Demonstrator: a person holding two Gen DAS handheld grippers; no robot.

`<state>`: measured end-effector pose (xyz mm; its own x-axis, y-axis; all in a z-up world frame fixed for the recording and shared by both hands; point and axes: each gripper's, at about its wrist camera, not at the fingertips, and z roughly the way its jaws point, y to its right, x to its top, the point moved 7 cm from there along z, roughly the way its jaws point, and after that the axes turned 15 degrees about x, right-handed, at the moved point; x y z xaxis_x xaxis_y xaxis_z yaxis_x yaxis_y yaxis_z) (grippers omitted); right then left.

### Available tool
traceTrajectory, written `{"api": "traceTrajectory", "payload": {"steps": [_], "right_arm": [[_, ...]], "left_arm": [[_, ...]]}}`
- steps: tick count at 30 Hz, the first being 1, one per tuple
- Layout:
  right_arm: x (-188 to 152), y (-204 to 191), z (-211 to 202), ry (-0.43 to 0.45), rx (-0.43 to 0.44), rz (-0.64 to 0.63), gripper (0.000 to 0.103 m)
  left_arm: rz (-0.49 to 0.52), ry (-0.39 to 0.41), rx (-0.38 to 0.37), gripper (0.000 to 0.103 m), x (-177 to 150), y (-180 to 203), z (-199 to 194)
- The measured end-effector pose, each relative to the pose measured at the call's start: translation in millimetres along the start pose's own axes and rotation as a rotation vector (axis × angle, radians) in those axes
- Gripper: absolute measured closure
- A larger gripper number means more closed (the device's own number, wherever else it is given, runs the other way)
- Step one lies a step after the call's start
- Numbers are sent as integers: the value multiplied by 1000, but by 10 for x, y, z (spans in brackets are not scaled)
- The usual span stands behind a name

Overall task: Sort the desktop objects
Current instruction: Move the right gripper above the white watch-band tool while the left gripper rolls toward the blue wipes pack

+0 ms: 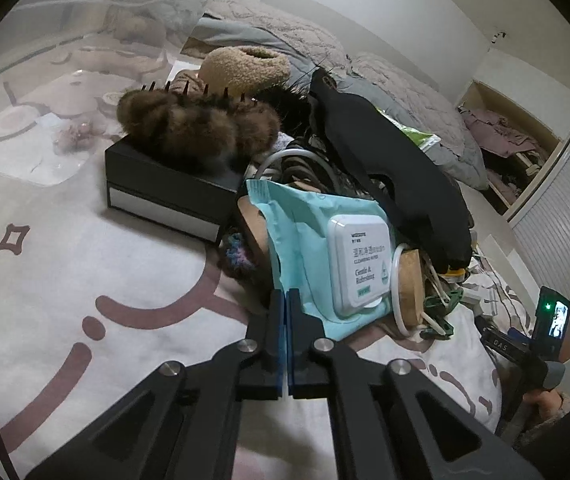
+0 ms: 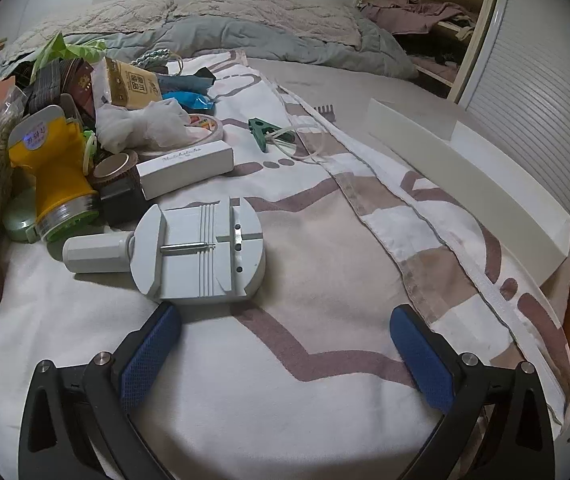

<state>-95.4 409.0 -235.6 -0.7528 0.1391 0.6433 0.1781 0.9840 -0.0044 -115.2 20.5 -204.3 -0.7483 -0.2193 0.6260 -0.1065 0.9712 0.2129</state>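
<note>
The left gripper (image 1: 287,300) points forward and downward over a white sheet with mauve-brown line patterns (image 1: 45,280). Its two blue-padded fingers are pressed flat together with nothing between them, the tips just at the near corner of a pale turquoise soft pack of cleansing wipes with a white plastic flip lid (image 1: 325,248); whether they touch the pack cannot be told. The pack leans on a heap of clutter: behind it to the left lies a black flat box with a white drawer front (image 1: 165,188), carrying a brown furry hair claw with dark teeth (image 1: 197,128), and a black garment (image 1: 385,168) drapes over the heap at right. Far right in this view, part of the other handheld rig shows, with a small lit screen (image 1: 557,316).

The right gripper (image 2: 285,332) also tilts down toward the sheet (image 2: 285,400), its jaws spread wide and holding nothing. Just ahead of its left blue pad (image 2: 149,352) rests a light grey round plastic watch-band tool with a stubby handle (image 2: 201,252), apart from the pad. Beyond it lie a yellow lint shaver (image 2: 57,176) and a white oblong box with script lettering (image 2: 187,166).
</note>
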Motion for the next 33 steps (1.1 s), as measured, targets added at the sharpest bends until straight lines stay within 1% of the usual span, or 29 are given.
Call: {"api": "traceTrajectory", "payload": {"steps": [6, 10, 14, 17, 21, 24, 25, 29, 33], "right_arm": [[-12, 4, -9, 0, 0, -1, 0], [-22, 20, -16, 1, 0, -1, 0], [-34, 36, -25, 0, 0, -1, 0], [-46, 30, -36, 1, 1, -1, 0], [-58, 41, -48, 1, 1, -1, 0], [-68, 48, -58, 2, 2, -1, 0], [-72, 49, -61, 2, 2, -1, 0], [-82, 69, -70, 2, 3, 0, 0], [-92, 66, -81, 2, 2, 0, 0]], "left_arm": [[33, 0, 30, 101, -25, -2, -77], [36, -5, 62, 101, -29, -109, -149], [13, -17, 118, 101, -8, -316, -210], [-4, -6, 173, 101, 46, -498, -282], [-18, 26, 266, 101, 128, -755, -366], [-34, 33, 334, 101, 167, -939, -386], [-41, 28, 346, 101, 164, -995, -386], [-73, -42, 358, 102, 22, -1146, -361], [-59, -71, 349, 102, -138, -1125, -450]]}}
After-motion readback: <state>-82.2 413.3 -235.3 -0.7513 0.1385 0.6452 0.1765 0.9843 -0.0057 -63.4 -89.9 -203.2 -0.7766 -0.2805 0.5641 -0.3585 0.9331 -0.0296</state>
